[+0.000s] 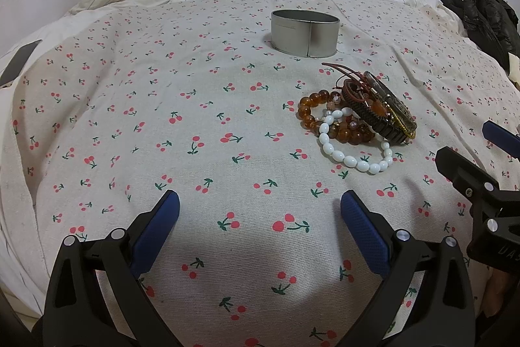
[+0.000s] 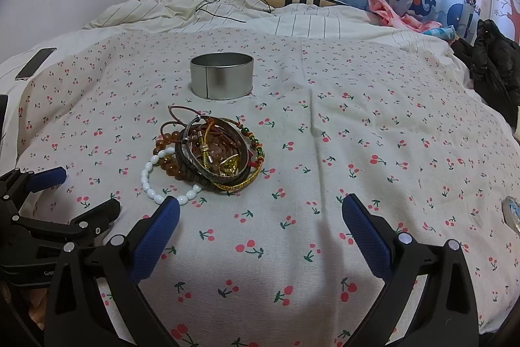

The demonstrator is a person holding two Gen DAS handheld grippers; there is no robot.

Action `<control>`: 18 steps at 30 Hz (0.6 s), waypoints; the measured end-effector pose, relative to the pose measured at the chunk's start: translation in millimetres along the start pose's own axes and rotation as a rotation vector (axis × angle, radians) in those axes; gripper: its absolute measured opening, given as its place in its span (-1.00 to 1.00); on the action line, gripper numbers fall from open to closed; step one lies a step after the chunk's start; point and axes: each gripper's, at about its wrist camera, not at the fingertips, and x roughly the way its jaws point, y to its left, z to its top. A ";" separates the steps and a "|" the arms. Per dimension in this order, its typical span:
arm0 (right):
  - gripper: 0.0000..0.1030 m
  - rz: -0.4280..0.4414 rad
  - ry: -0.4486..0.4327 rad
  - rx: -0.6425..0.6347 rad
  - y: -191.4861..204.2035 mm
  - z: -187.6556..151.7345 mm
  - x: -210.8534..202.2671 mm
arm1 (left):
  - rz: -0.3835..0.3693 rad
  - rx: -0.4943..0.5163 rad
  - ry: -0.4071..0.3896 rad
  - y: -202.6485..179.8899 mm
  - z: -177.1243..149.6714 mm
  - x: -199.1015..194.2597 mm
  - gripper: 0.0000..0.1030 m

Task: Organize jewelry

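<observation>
A heap of bracelets (image 1: 360, 116) (image 2: 208, 158) lies on the cherry-print cloth (image 1: 195, 119) (image 2: 357, 152): a white bead bracelet (image 1: 354, 156) (image 2: 152, 184), amber bead ones, braided leather bands and a gold one. Behind it stands an open round metal tin (image 1: 305, 33) (image 2: 222, 76). My left gripper (image 1: 260, 217) is open and holds nothing, short of the heap and to its left. My right gripper (image 2: 260, 217) is open too, its left finger just below the white beads. Each gripper shows at the edge of the other's view.
A phone (image 1: 16, 64) (image 2: 35, 62) lies at the left edge of the bed. Rumpled striped bedding with a black cable (image 2: 221, 5) is at the back, under whale-print curtains. Black clothing (image 1: 484, 15) (image 2: 494, 64) is piled at the right.
</observation>
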 end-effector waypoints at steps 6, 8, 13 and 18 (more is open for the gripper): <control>0.86 -0.001 0.000 -0.004 -0.6 -0.5 -0.1 | -0.001 -0.002 0.001 0.1 0.1 0.1 0.85; 0.86 0.000 0.001 -0.002 -0.5 -0.5 0.2 | 0.000 -0.001 0.001 -0.1 0.1 0.1 0.85; 0.86 0.000 0.000 -0.004 -0.1 -0.4 0.0 | -0.001 -0.002 0.001 0.2 0.2 0.0 0.85; 0.86 0.019 -0.010 0.005 -1.2 0.8 -3.1 | -0.035 -0.014 0.026 1.2 2.2 1.2 0.85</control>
